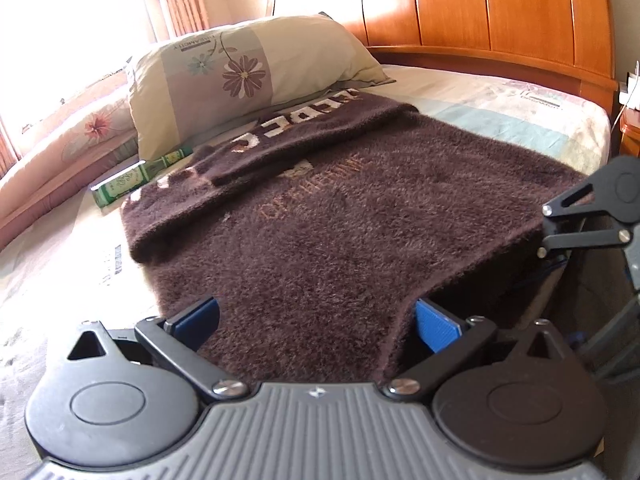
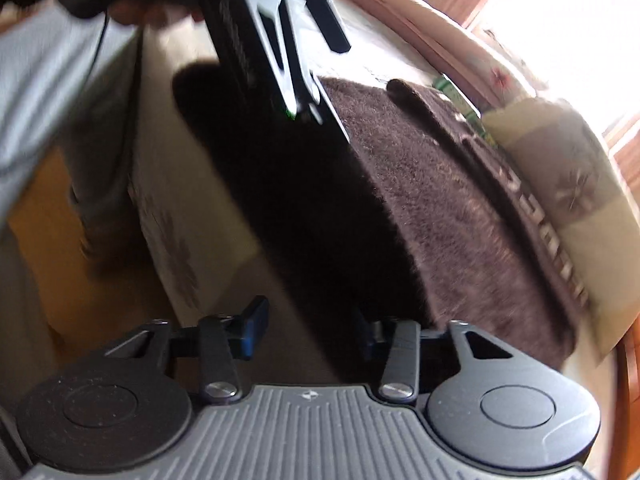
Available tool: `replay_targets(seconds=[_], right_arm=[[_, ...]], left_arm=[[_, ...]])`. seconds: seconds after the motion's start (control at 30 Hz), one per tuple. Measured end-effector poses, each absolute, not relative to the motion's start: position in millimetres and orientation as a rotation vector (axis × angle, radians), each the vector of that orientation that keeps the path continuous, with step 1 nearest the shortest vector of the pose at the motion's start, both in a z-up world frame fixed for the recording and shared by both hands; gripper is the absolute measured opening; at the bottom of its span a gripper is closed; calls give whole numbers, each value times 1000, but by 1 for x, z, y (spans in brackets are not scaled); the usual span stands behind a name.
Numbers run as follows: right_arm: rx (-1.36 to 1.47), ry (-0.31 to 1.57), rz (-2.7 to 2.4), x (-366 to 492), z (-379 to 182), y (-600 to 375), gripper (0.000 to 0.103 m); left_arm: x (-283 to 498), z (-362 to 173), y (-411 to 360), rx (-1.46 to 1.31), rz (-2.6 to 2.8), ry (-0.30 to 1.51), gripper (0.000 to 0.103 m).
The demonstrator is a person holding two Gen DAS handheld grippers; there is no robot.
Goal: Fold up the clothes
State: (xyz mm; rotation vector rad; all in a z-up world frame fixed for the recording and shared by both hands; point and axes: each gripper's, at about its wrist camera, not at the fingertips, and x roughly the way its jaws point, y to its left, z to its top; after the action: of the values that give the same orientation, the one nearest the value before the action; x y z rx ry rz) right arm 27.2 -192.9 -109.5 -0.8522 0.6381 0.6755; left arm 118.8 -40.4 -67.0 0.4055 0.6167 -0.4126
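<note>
- A fuzzy brown sweater (image 1: 340,208) lay spread flat on the bed (image 1: 520,108), one lettered sleeve (image 1: 304,128) already folded across its upper part, near the floral pillow (image 1: 240,68).
- The left gripper (image 1: 316,320) sat at the sweater's near hem; its blue fingers (image 1: 436,326) stood apart with the hem cloth between them, not visibly pinched.
- The right gripper (image 2: 312,328) hovered at the sweater's right edge, fingers (image 2: 254,326) part-way apart. Nothing could be seen pressed between them, though the view is blurred and that side lies in shadow.
- The sweater's long axis ran from the hem straight away toward the wooden headboard (image 1: 500,12), so both grippers met it from the hem end.
- The left gripper looked nearer a hold; the likely next fold carries the hem up toward the collar.
- A green bottle (image 1: 136,176) lay just beside the sweater's left edge.
</note>
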Motion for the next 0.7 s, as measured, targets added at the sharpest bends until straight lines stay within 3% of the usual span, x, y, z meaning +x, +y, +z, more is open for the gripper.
replay_targets(seconds=[0.3,0.43,0.7], right_arm=[[-901,632,659,31,-98,-200,42],[-948,599,602,29,-102,-196,24],[-1005,549,586,34,-111,-180,21]], left_arm=[[98,-62,-30,473,-468,619,102],[94,-66,-28,444,-464,626,102],[94,-67,-29,420,-462,630,102]])
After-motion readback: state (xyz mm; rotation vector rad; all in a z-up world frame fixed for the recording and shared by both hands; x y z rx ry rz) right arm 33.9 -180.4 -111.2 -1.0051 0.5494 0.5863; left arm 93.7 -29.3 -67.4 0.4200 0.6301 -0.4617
